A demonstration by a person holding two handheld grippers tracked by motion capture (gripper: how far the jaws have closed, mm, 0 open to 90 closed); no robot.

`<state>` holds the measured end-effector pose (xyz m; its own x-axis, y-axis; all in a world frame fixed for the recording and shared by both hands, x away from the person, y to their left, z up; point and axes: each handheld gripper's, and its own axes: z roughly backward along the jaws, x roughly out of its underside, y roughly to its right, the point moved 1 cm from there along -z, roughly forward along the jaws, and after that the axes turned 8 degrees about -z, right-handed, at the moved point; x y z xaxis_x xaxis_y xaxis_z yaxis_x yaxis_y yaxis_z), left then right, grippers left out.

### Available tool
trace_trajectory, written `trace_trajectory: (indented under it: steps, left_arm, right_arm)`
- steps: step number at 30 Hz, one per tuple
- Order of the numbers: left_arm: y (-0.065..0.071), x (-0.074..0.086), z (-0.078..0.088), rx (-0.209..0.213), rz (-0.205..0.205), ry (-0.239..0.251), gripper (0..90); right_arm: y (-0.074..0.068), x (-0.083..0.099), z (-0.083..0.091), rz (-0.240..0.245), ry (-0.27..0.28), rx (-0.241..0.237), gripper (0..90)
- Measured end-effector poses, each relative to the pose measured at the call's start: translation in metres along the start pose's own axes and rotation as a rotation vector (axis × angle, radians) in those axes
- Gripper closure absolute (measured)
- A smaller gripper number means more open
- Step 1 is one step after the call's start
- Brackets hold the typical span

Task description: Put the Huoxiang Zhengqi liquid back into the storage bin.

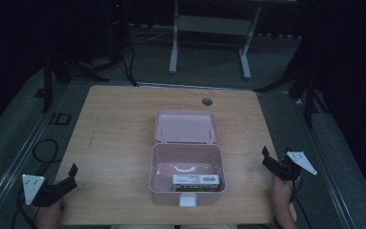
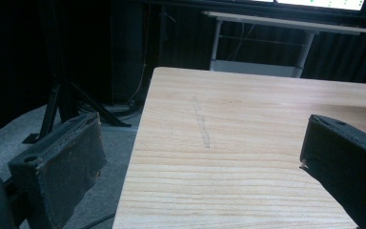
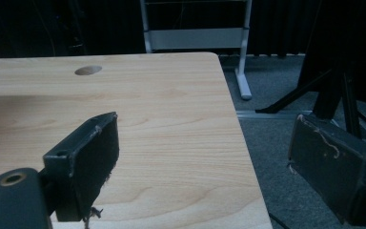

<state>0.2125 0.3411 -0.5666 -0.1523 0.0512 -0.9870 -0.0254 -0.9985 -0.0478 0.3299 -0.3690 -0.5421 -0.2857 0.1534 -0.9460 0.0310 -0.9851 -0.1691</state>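
The pink box point(image 1: 187, 179) sits open at the near middle of the worktop point(image 1: 114, 143), between your two hands, with its lid point(image 1: 186, 126) swung back flat behind it and a white carton point(image 1: 196, 180) lying inside along the near wall. Your left hand-held gripper point(image 1: 71, 172) rests at the near left corner of the worktop, jaws spread wide and holding nothing; the left gripper view looks across bare wood between its two pads, one of them hanging out past the worktop's edge. Your right hand-held gripper point(image 1: 271, 160) waits at the near right edge, also spread wide and empty, and its own view shows bare wood with a round cable hole point(image 3: 88, 70) farther off. Both are well apart from the box, so by my reading you are at a resting point with no grasp begun. With the carton already in, the likely next move is to close the box: you need to bring one hand-held gripper in over the back, catch the free edge of the lid, and swing it forward and down onto the white latch point(image 1: 187, 200) at the front, steadying the body with the other if it slides.
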Motion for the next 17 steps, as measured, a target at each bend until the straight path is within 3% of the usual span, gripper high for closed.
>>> trace_trajectory:
  steps: [4,9,17]
  left_arm:
    - [-0.0001,0.0000,0.0000,0.001,0.002,0.001,1.2]
    - [0.0000,0.0000,0.0000,0.000,-0.003,-0.003,1.2]
    - [0.0001,-0.0001,-0.0001,-0.001,-0.003,-0.004,1.2]
  right_arm:
    - [0.0007,-0.0003,-0.0001,-0.008,0.002,0.005,9.9]
    - [0.0024,-0.0009,0.0010,-0.024,0.010,-0.027,9.9]
    - [0.0019,-0.0008,-0.0001,-0.005,0.000,-0.002,9.9]
